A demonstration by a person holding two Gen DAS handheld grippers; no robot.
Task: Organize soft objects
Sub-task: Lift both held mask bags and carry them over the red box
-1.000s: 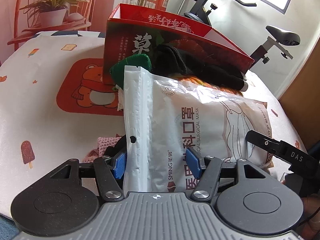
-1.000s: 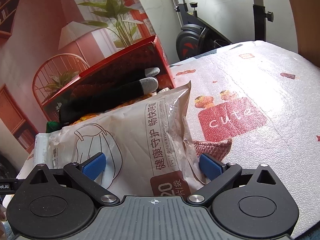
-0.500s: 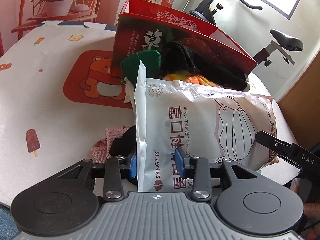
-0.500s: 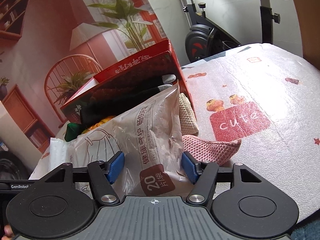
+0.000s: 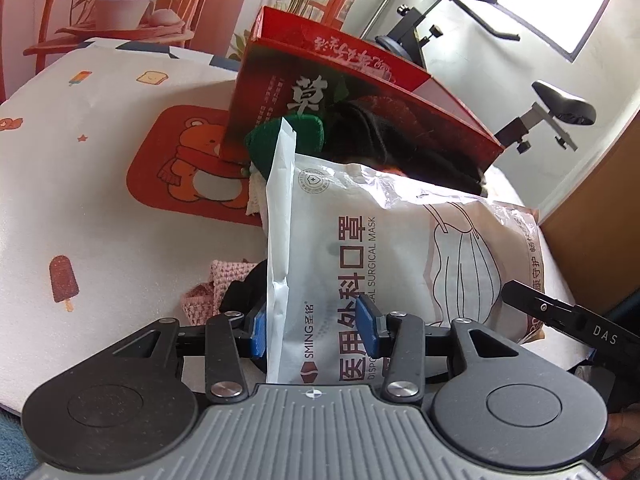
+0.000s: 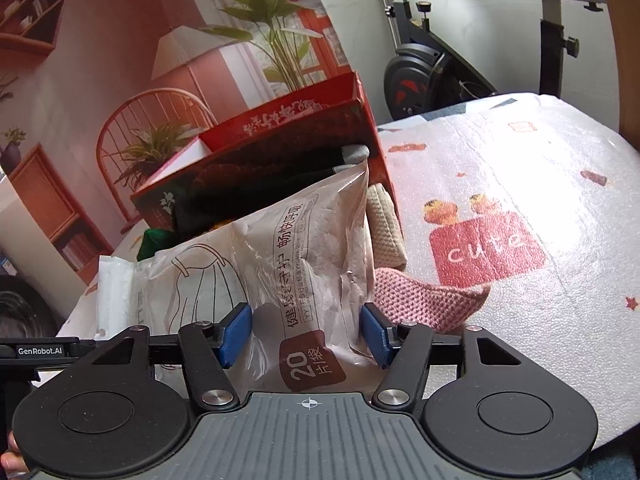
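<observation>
Surgical mask pack stood on edge before the red box, my left gripper easing open around its sealed end, right gripper closing on the other end, pink knit beside.

Exercise bike behind the table, printed table cover; wall mural of potted plants

hidden: box contents — behind mask pack | pink knit — partly covered
</observation>
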